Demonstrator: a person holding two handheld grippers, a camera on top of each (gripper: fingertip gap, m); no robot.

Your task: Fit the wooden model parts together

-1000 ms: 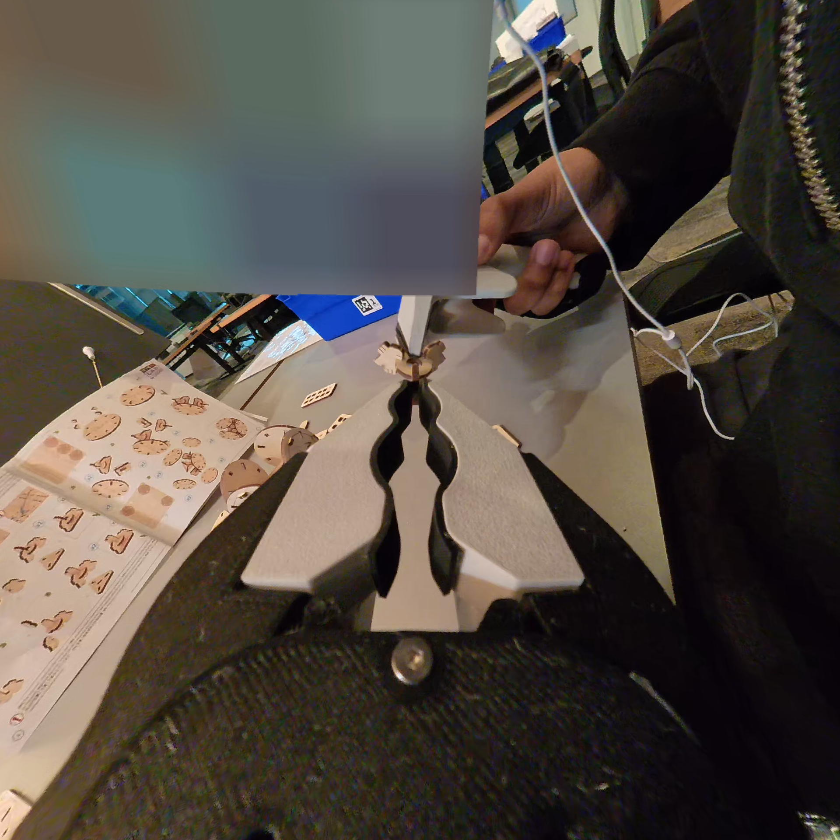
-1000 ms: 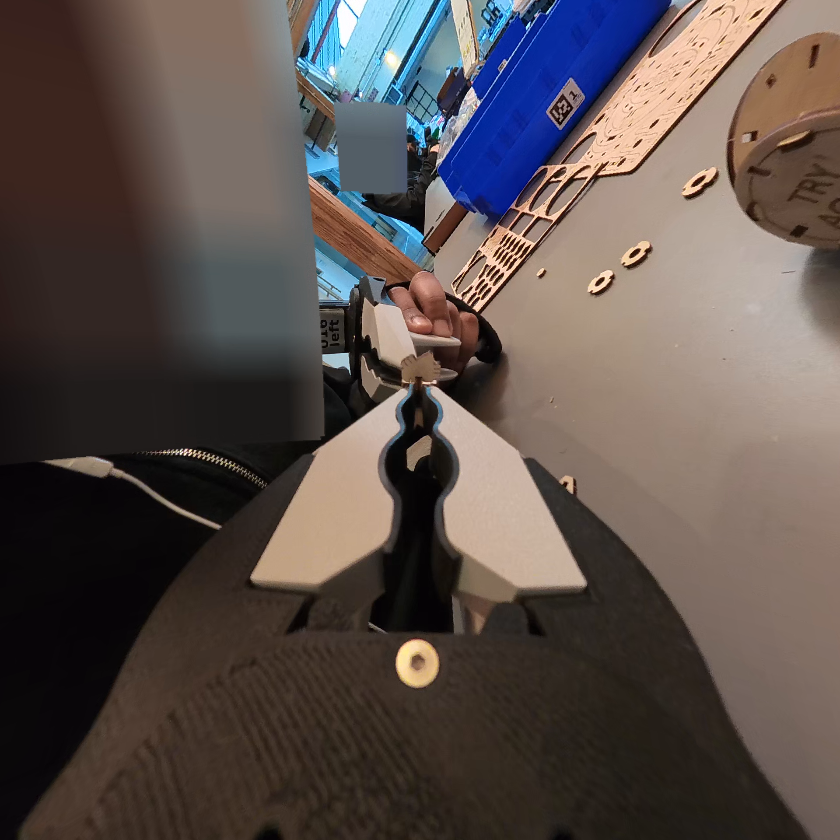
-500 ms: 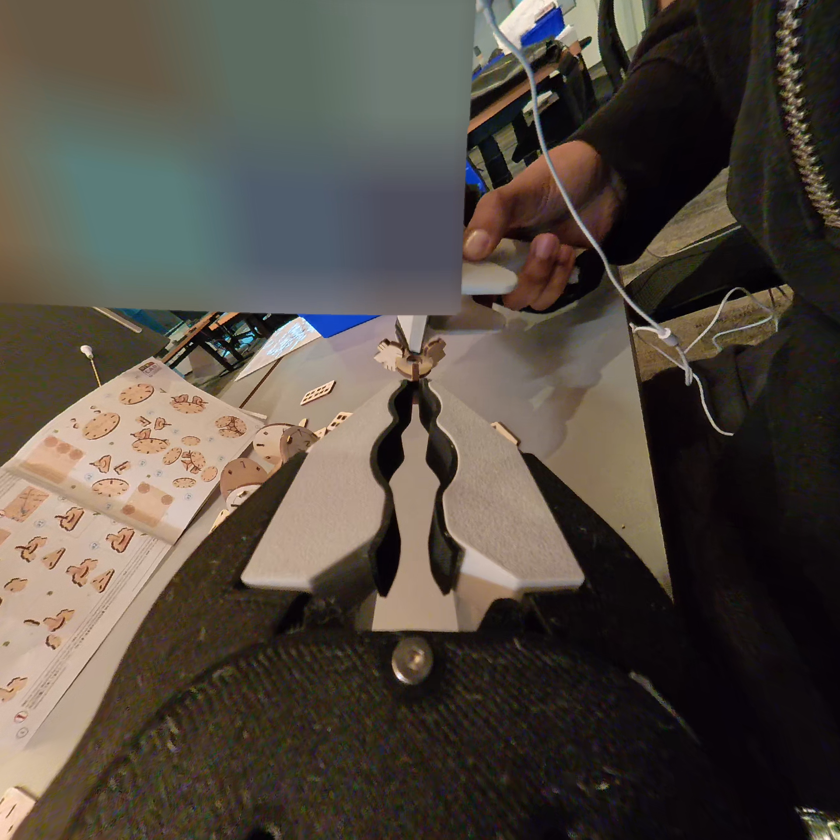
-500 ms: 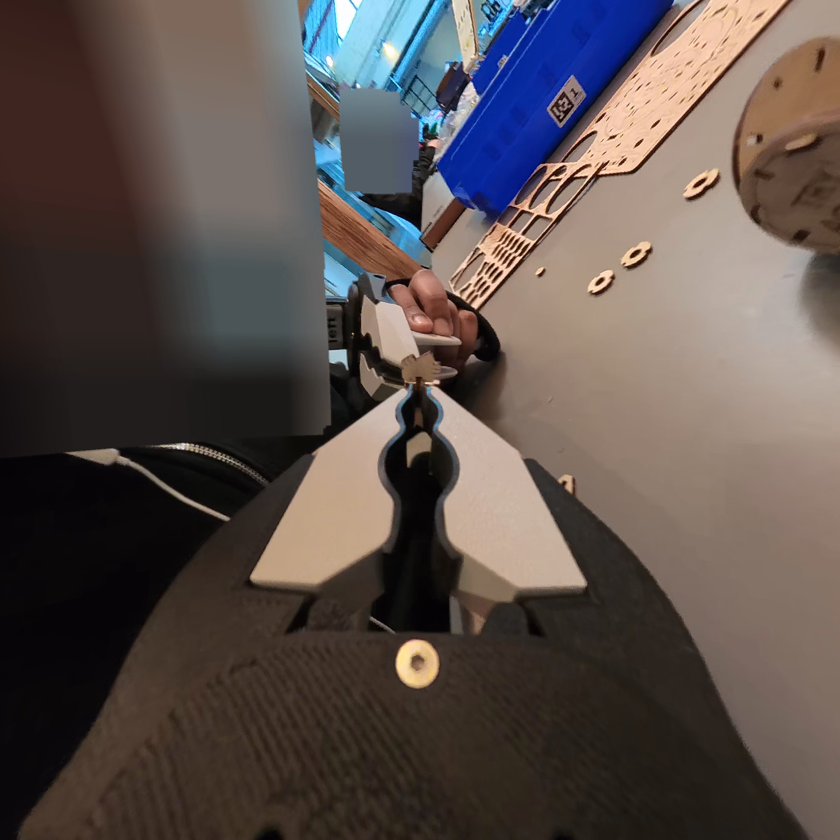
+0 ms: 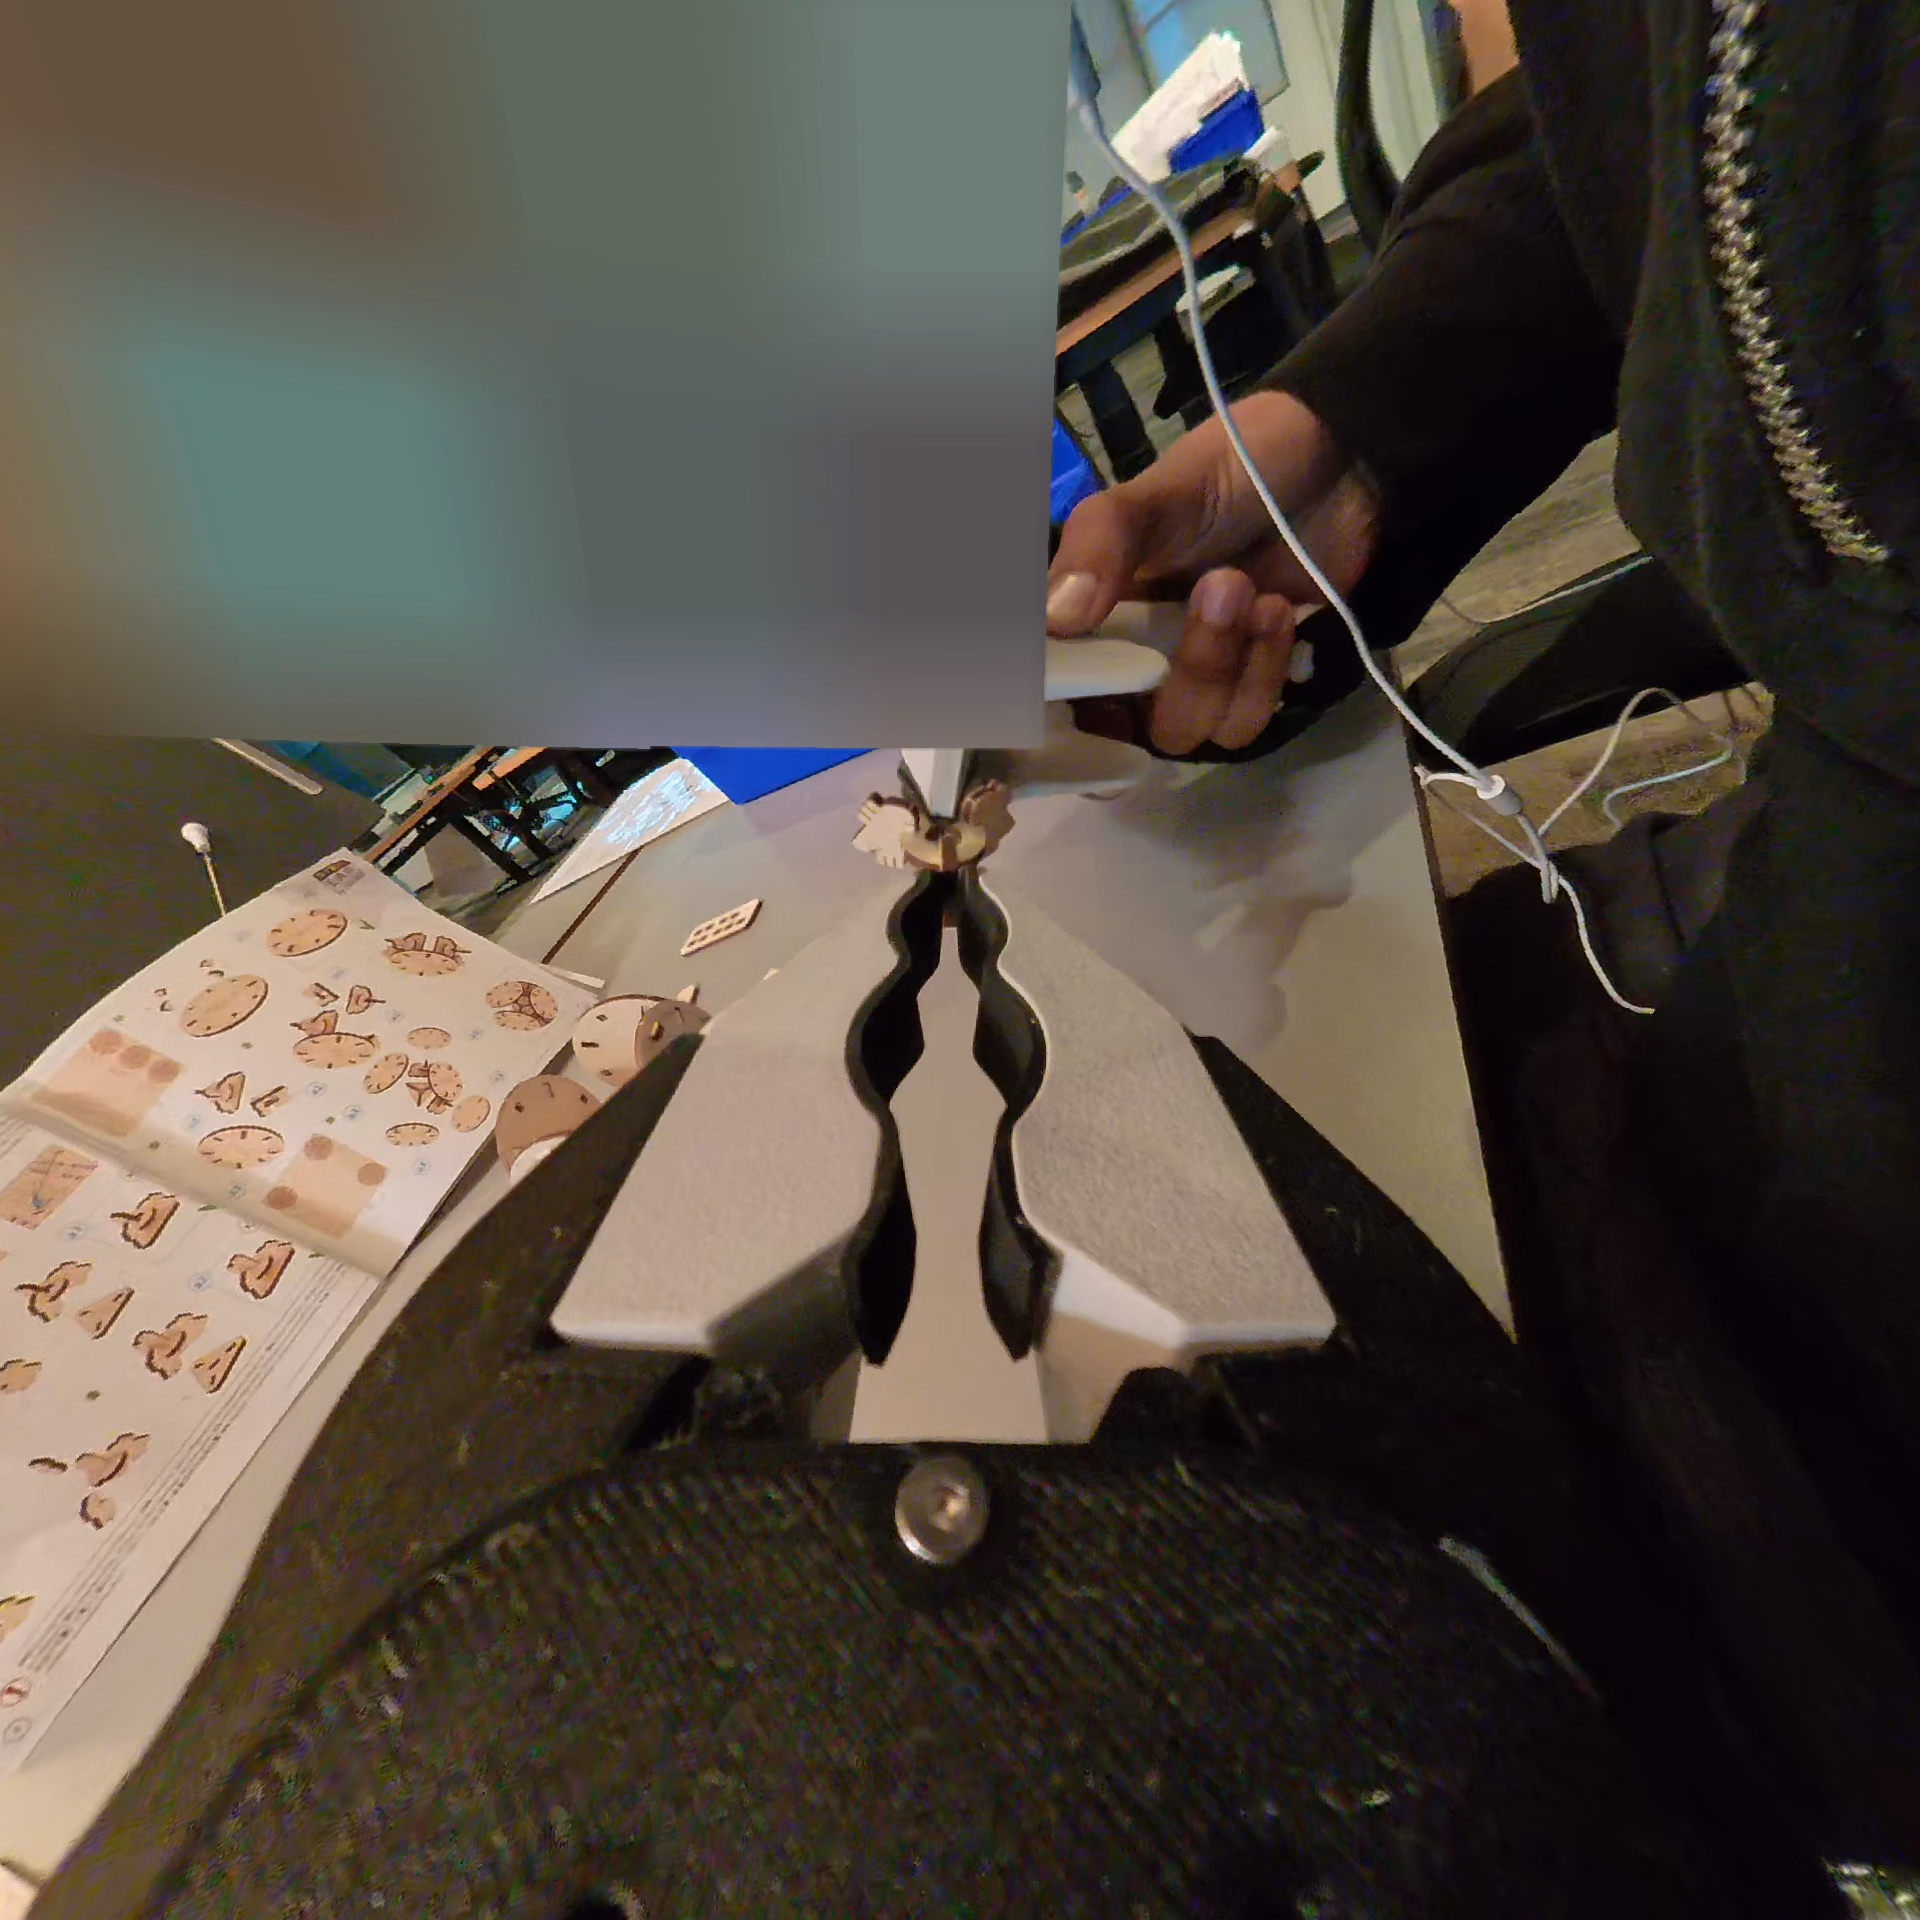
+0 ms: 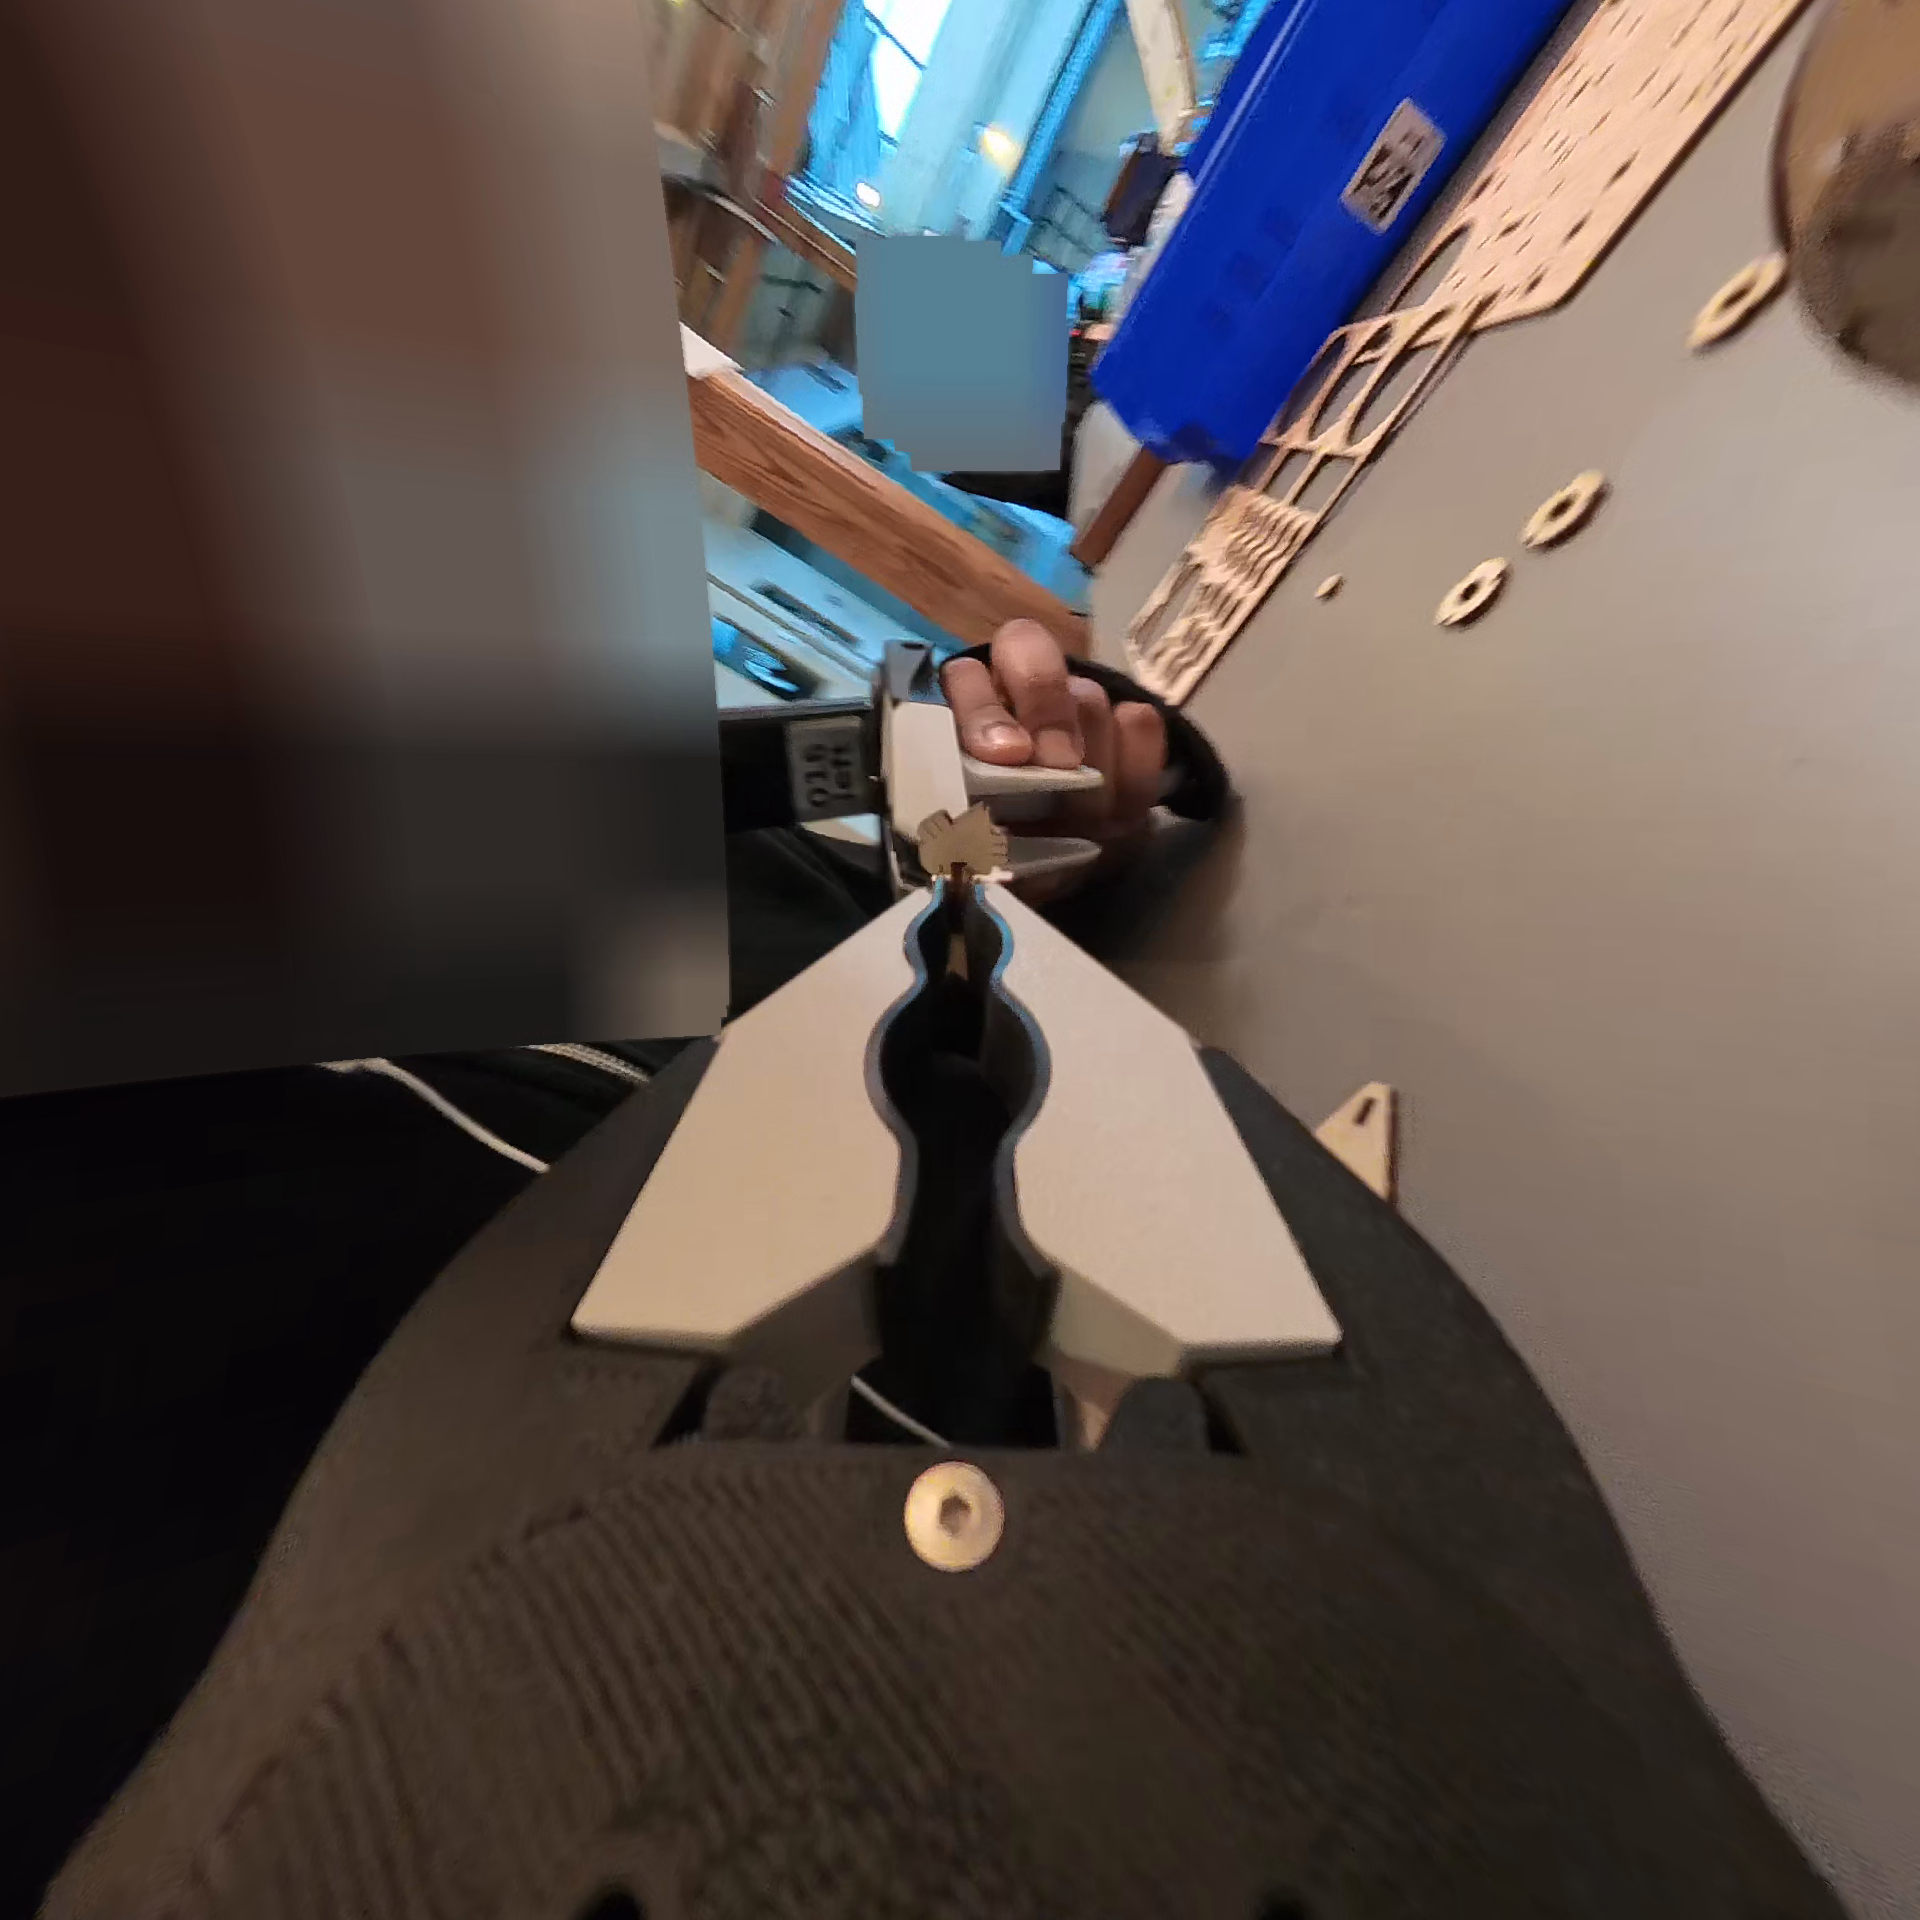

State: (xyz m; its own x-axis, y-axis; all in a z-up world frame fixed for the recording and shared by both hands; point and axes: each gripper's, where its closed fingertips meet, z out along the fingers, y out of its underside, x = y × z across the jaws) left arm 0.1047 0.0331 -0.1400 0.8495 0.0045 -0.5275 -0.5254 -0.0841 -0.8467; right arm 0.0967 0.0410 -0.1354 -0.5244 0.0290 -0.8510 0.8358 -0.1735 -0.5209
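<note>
Grey table (image 6: 1558,935); beyond it wooden-topped desks (image 5: 1174,301), bright blue-lit windows (image 6: 904,83)

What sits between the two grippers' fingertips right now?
A small pale wooden toothed assembly sits between them, pinched from opposite sides by the left gripper and right gripper; both wrist views show it.
</note>
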